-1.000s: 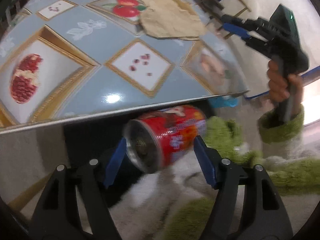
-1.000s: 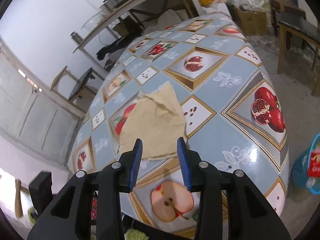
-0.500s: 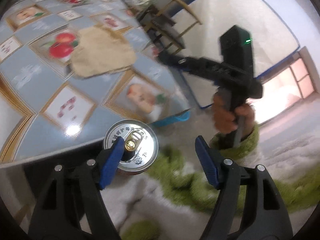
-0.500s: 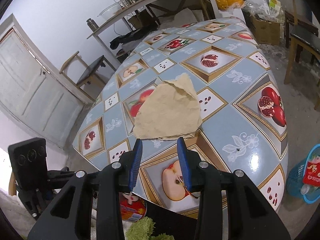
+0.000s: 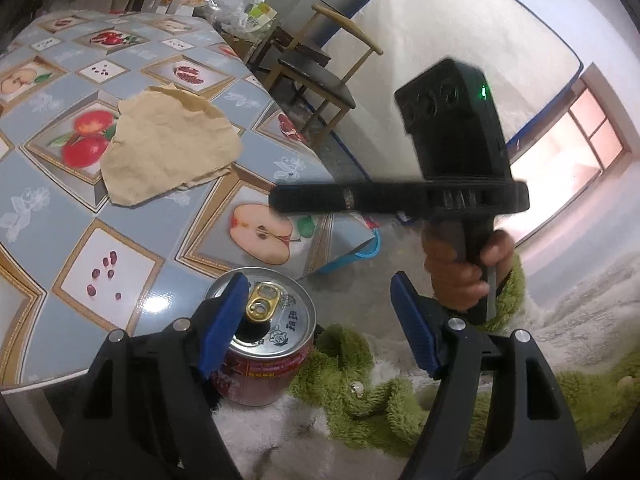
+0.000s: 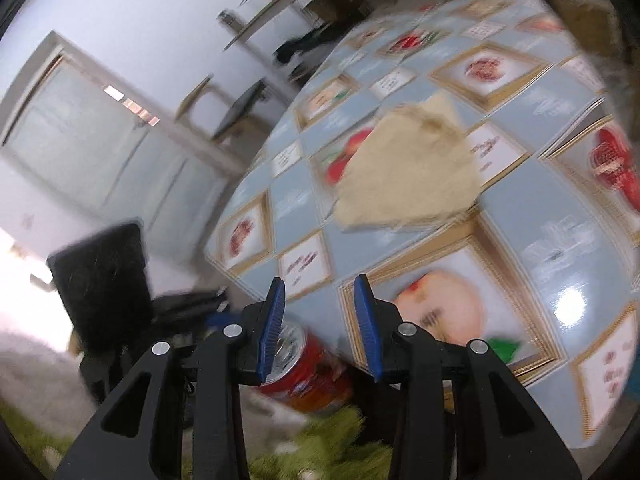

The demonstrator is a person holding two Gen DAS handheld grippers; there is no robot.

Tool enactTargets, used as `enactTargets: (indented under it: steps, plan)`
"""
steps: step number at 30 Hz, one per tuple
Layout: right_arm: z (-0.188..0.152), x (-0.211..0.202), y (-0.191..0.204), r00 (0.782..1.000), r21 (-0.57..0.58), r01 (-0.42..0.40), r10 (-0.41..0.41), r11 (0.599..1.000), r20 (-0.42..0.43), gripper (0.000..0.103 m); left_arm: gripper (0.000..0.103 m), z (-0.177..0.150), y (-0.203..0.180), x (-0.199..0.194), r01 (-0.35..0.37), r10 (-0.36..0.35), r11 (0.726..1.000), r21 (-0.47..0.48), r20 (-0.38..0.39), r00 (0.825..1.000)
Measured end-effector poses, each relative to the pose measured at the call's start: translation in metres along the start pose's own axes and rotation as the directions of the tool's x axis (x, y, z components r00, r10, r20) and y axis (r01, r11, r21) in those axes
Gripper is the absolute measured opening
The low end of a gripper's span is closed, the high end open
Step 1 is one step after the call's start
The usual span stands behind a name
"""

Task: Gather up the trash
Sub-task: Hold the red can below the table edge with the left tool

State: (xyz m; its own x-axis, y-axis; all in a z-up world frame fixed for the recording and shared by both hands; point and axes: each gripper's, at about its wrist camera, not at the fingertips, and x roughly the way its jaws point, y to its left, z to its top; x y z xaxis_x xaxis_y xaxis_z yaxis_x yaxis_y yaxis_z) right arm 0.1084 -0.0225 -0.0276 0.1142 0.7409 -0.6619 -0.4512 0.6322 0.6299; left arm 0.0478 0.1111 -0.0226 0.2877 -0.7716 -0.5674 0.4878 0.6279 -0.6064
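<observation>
Red drink can (image 5: 264,344): cylindrical metal, printed label, silver lid with gold pull tab facing up toward the left wrist camera; long axis roughly upright, tilted slightly. It sits below and in front of the near edge of the table (image 5: 132,240), over white and green fleece fabric (image 5: 360,392). Left gripper (image 5: 316,320): black frame, ribbed blue pads, jaws spread wide; the left pad overlaps the can's lid rim in the view, the right pad stands well clear, so the can is not clamped between them; whether the left pad touches it cannot be told. Right gripper (image 6: 320,320): same build, jaws parted with a narrow gap, nothing between them; seen from the left wrist camera it is held level over the table's edge by a hand (image 5: 460,276) in a green fleece cuff. The right wrist view is motion-blurred; the can (image 6: 308,372) shows low behind the left pad. Brown paper (image 5: 168,144): flat, crumpled, irregular outline, lying on the table's glossy fruit-print oilcloth, well apart from the can. Blue basket (image 5: 352,252): plastic, on the floor beyond the table corner. Wooden chair (image 5: 320,68): dark seat.
</observation>
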Motion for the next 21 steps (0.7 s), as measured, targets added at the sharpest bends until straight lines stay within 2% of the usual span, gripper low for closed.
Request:
enactTargets:
  steps: [5, 11, 15, 21]
  plan:
    - [-0.008, 0.014, 0.004, 0.994, -0.05, -0.006, 0.001, 0.999, -0.105, 0.035, 0.069, -0.004, 0.002, -0.003, 0.007, -0.007, 1.0, -0.002, 0.005, 1.0]
    - [-0.005, 0.018, 0.006, 0.988, -0.074, -0.029, 0.017, 0.997, -0.155, 0.032, 0.07, -0.005, 0.001, -0.004, 0.005, -0.005, 1.0, 0.004, 0.004, 1.0]
    - [-0.004, 0.021, 0.009, 0.982, -0.115, 0.006, -0.028, 0.993, -0.184, 0.029, 0.07, -0.005, -0.002, -0.004, -0.049, 0.049, 0.999, 0.023, -0.01, 0.999]
    - [-0.007, 0.019, 0.011, 0.981, -0.134, 0.011, -0.037, 0.991, -0.19, 0.028, 0.074, -0.006, -0.005, -0.007, -0.126, 0.127, 0.99, 0.063, -0.003, 0.992]
